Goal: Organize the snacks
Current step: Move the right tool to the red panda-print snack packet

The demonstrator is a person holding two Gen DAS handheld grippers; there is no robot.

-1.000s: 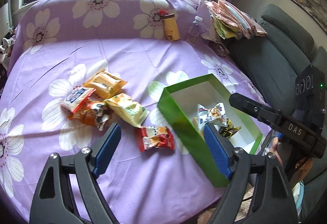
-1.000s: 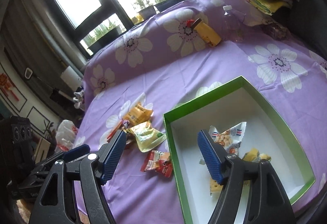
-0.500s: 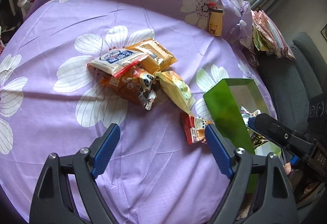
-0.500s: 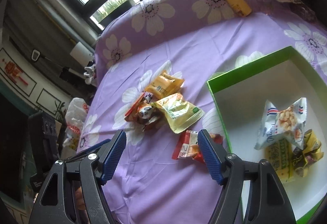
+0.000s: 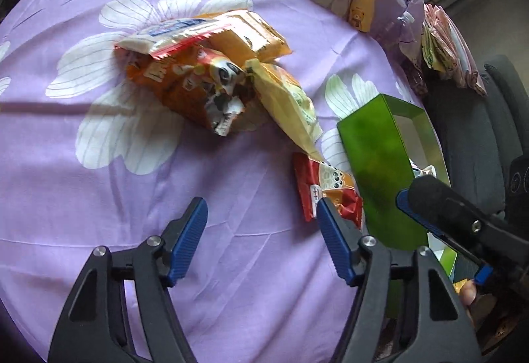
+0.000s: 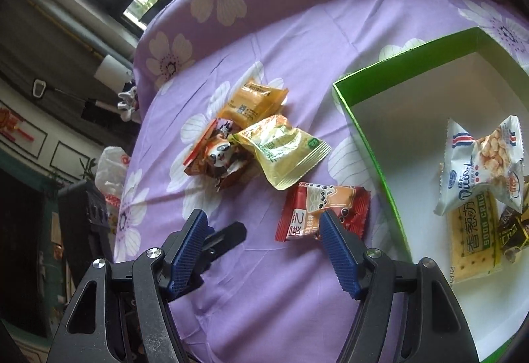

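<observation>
A red snack packet [image 6: 322, 210] lay flat on the purple cloth, just left of the green box [image 6: 370, 144]. Farther left sat a heap of orange and yellow packets [image 6: 251, 138]. Inside the box lay three more packets [image 6: 479, 174].

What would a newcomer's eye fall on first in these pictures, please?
Likely the green box on the right of the purple flowered cloth, with a few snack packets inside. Left of it lies a heap of packets, and a red packet lies alone just ahead of the open right gripper.

Purple floral sheet [image 5: 231, 263] carries snack packets [image 6: 281, 148], green box [image 6: 373, 144].
</observation>
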